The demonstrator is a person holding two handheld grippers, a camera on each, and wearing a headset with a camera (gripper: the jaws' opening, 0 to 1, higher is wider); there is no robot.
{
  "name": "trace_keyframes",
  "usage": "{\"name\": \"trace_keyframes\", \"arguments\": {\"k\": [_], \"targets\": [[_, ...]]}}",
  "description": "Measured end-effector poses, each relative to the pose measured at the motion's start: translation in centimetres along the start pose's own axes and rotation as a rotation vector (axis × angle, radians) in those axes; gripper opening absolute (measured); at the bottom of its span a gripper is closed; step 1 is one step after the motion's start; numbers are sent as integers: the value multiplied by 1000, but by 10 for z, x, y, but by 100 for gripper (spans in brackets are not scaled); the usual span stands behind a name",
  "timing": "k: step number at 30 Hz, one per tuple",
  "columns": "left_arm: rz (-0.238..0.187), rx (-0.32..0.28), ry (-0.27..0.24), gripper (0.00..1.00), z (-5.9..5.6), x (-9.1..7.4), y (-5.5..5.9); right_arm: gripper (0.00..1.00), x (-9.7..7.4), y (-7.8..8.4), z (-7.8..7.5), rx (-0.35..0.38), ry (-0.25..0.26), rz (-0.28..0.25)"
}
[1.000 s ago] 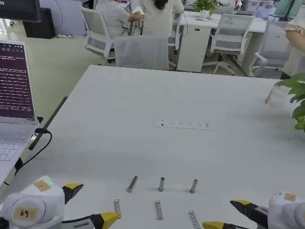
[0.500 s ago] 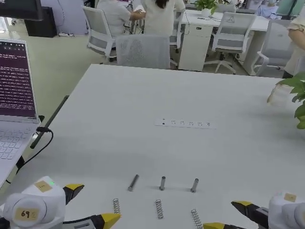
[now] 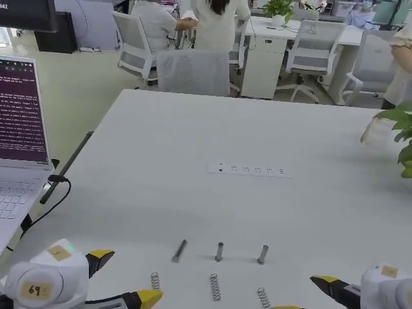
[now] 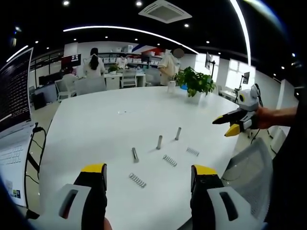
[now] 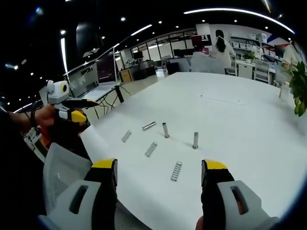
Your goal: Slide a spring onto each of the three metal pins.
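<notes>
Steel springs (image 3: 214,286) lie beside pins (image 3: 219,252) — left claw (image 4: 148,170), right claw (image 5: 159,165) both apart.

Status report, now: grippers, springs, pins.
Left gripper, right gripper open, empty. Three springs loose on table, none on pins. Left pin lying flat, middle pin and right pin upright. Nothing between grippers and springs.

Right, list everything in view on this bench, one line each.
Table: one, white, spans the view.
Metal pins: three, silver, row near front edge; left one lies down, two stand.
Springs: three, silver, lying before the pins, none on a pin.
Socket strip: one, white, table middle.
Laptop: one, white, left edge, screen on.
Cable: one, black, by the laptop.
Plant: one, green, right edge.
Left gripper: yellow-tipped, open, empty.
Right gripper: yellow-tipped, open, empty.
</notes>
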State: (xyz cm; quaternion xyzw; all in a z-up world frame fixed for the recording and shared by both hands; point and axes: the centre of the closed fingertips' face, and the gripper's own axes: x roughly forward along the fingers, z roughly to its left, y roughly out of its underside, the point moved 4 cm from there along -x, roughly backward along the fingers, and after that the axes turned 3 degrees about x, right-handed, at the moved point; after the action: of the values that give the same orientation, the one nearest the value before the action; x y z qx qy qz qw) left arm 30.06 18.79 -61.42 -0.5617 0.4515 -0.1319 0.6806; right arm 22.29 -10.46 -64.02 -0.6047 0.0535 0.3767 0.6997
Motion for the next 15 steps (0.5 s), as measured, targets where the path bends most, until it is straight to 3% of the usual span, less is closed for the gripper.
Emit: {"name": "trace_keyframes", "arguments": {"k": [15], "targets": [[0,26,18,67,4,15,-6,70,1,1,0,-5,-6,2]]}}
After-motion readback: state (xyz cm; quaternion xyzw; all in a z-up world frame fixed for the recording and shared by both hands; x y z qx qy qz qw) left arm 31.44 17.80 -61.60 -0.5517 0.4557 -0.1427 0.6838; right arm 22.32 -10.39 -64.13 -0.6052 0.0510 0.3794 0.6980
